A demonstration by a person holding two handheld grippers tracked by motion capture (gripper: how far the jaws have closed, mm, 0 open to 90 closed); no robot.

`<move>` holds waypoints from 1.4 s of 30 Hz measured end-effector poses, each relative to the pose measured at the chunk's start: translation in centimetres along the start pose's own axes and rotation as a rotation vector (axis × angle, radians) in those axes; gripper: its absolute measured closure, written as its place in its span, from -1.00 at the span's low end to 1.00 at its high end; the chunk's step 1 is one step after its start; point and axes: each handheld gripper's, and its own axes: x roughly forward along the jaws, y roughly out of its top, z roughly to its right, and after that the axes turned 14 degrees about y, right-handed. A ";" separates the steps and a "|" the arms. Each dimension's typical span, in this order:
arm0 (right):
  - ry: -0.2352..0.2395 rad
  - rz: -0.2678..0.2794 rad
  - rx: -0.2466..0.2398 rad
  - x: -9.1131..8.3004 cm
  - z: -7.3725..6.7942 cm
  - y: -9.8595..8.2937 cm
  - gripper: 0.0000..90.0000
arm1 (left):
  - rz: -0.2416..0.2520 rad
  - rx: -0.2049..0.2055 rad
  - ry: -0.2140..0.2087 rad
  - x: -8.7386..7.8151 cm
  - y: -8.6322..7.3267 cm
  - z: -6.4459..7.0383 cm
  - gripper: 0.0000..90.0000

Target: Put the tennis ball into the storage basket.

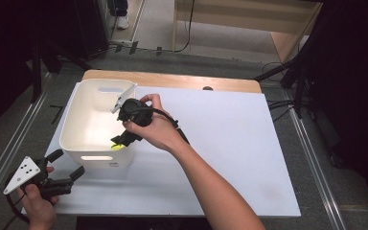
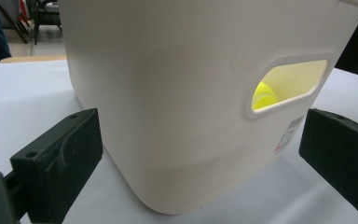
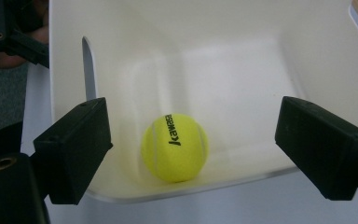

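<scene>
Here, a white plastic bin [image 1: 79,125] stands at the left of the white table top [image 1: 230,143] in the high view, and the one thing seen inside it is a yellow tennis ball [image 3: 175,147]. In the right gripper view the ball sits low in the middle of the frame, resting on the bin's floor close to the near wall, with black lettering on its upper side. The right gripper [image 3: 191,144] hangs above the bin's rim with its two black jaws spread wide, one at the lower left and one at the right of that frame; the ball lies between them in the picture but touches neither, so the tool holds nothing. In the high view this gripper [image 1: 123,140] is at the centre left, tipped down into the bin over its right wall, and a bit of yellow shows under its tip. The left gripper [image 1: 64,167] is at the lower left of the high view, just outside the bin's near corner, its jaws also apart and empty. In the left gripper view the bin's outer wall [image 2: 177,93] stands between and beyond the jaws, and the ball [image 2: 264,96] shows through the handle slot [image 2: 289,86] at the upper right.
</scene>
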 end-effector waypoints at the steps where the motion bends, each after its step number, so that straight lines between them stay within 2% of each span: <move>1: -0.008 -0.002 0.009 -0.2 -0.1 -0.1 -0.79 | 0.000 0.000 0.000 0.0 0.0 0.0 -1.00; 8: -0.010 0.048 0.023 -1.2 -0.1 -1.4 -0.79 | -0.003 0.005 0.002 0.0 0.0 0.0 -1.00; 14: -0.033 0.060 0.040 -1.9 0.0 -2.6 -0.79 | -0.006 0.009 0.003 0.0 0.0 0.0 -1.00; 16: -0.023 0.082 0.052 -2.1 0.0 -3.1 -0.81 | -0.005 0.008 0.003 0.0 0.0 0.0 -1.00; 21: -0.037 0.091 0.055 -2.5 0.2 -4.2 -0.81 | -0.007 0.010 0.004 0.0 0.0 0.0 -1.00; 29: -0.052 0.107 0.093 -3.3 0.2 -6.0 -0.81 | -0.007 0.010 0.006 0.0 0.0 0.0 -1.00; 32: -0.054 0.113 0.091 -3.5 0.3 -6.8 -0.85 | -0.010 0.013 0.007 0.0 0.0 0.0 -1.00; 35: -0.059 0.120 0.107 -3.6 0.2 -7.5 -0.87 | -0.011 0.013 0.007 0.0 0.0 0.0 -1.00; 37: -0.056 0.117 0.118 -3.7 0.3 -8.0 -0.96 | -0.011 0.013 0.007 0.0 0.0 0.0 -1.00; 42: -0.068 0.124 0.137 -3.7 0.3 -9.4 -0.99 | -0.011 0.013 0.008 0.0 0.0 0.0 -1.00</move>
